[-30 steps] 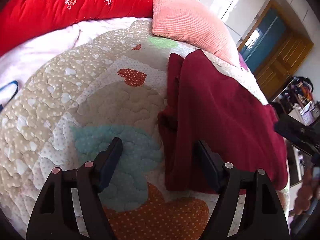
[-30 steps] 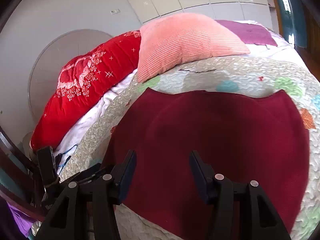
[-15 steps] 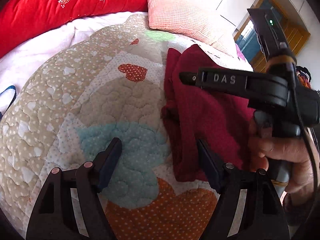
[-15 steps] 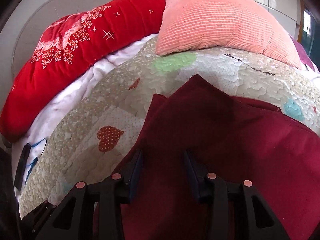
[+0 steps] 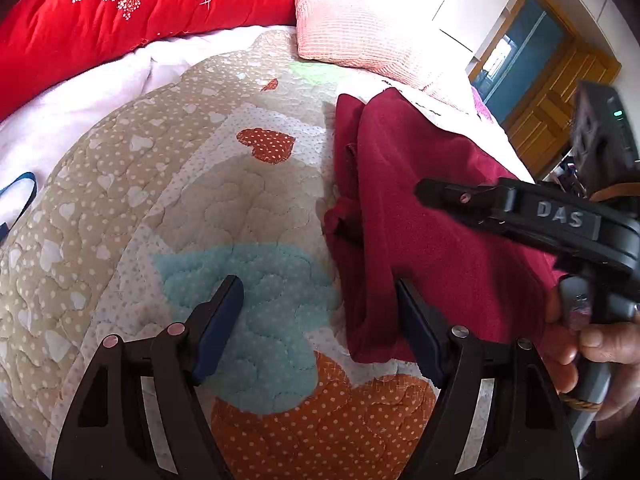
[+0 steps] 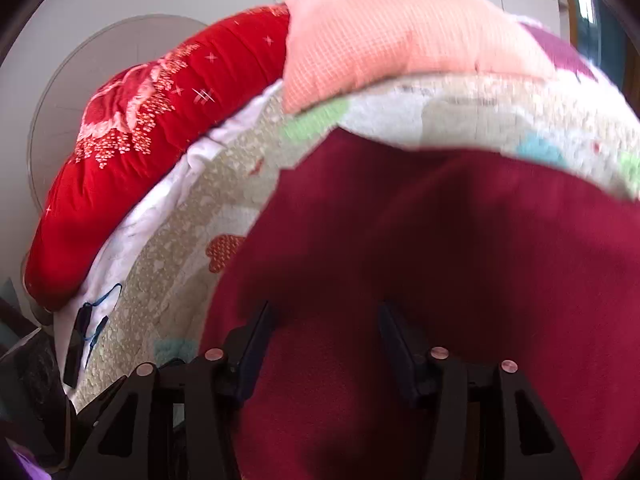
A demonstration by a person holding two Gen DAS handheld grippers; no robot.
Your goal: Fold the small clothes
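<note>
Right now your left gripper (image 5: pixel 316 312) stands wide and empty over the quilt (image 5: pixel 224 216), while your right gripper (image 6: pixel 324 332) has just been opening, its jaws half apart above the maroon garment (image 6: pixel 460 248) with no pinch visible. The garment lies at 3 o'clock of the left jaws, its left edge doubled once. I judge 1 fold done; more remain.

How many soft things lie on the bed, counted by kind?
Garment: 1
Pillow: 1
Red duvet: 1
Quilt: 1
Total: 4
</note>
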